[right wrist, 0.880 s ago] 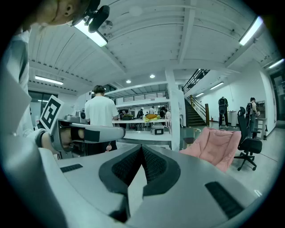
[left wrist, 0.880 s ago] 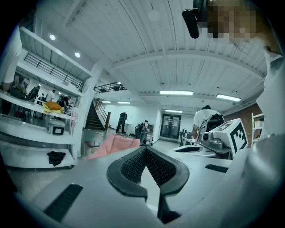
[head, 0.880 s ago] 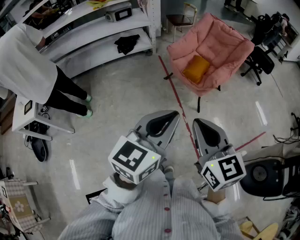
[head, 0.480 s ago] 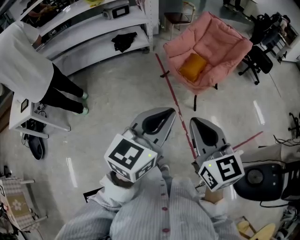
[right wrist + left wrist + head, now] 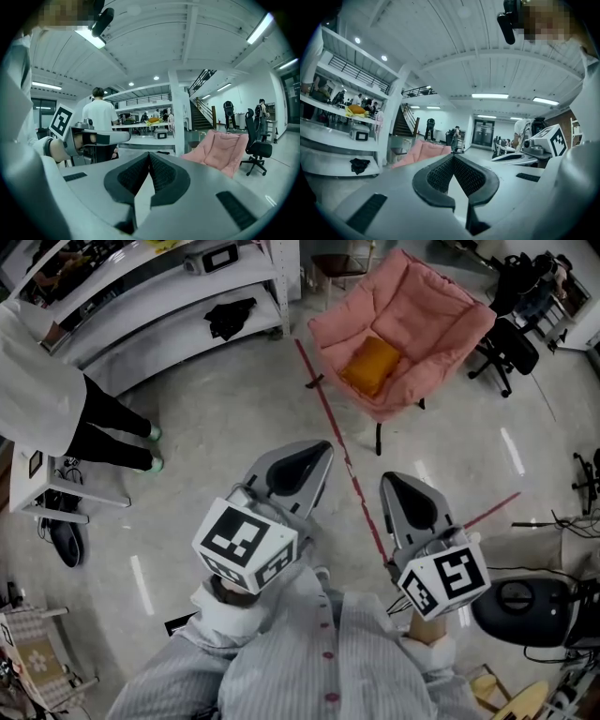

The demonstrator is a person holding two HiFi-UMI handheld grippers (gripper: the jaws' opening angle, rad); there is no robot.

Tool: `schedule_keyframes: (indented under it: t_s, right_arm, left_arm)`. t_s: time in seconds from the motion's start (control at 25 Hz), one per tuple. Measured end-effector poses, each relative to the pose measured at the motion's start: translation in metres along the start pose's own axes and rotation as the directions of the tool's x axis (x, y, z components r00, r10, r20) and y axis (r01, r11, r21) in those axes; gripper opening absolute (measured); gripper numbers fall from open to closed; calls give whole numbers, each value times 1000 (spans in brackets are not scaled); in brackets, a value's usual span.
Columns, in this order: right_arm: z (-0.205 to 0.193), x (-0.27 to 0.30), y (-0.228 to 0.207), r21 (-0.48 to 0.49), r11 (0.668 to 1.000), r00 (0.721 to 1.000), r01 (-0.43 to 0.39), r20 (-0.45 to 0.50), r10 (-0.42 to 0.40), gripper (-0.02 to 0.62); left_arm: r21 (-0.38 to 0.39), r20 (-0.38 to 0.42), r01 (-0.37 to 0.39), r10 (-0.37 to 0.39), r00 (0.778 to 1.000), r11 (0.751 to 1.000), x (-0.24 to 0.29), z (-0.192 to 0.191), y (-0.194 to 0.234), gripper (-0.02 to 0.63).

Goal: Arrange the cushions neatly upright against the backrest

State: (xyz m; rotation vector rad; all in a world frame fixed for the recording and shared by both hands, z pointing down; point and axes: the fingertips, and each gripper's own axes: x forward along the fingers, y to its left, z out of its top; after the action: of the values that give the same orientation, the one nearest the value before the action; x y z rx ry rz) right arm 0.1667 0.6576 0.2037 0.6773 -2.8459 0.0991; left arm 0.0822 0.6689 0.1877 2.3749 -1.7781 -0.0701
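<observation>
Task appears not started: the orange square fabric cushion (image 5: 371,366) lies flat on the seat of the pink padded armchair (image 5: 433,313). The left hand-held gripper (image 5: 322,449) and the right hand-held gripper (image 5: 393,483) are closed and empty.

support: pink armchair (image 5: 441,320) | on seat: orange cushion (image 5: 371,365) | chair on floor (image 5: 216,418)

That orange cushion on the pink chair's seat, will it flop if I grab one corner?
Probably somewhat: the orange cushion looks plump and rounded, so it may sag from a corner grip. It's likely light for its size. Lying in the padded seat of the pink chair, it seems unlikely to slide or roll.
</observation>
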Motion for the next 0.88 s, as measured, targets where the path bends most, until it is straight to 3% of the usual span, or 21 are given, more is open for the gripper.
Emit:
schedule_keyframes:
  t_s: [0.16,0.56,0.88]
  right_arm:
    - [3,40,-35,7,1000,1000,16,-17,-16,14]
    - [49,176,-126,30,995,996,95,-5,-94,14]
    - [56,246,-170,52,983,985,174,-15,-173,13]
  left_arm:
    - [0,4,-17,17,1000,1000,36,9,47,11]
    - [38,-38,64,-63,997,997,146,43,163,11]
    - [32,-56,112,-110,992,993,202,45,235,11]
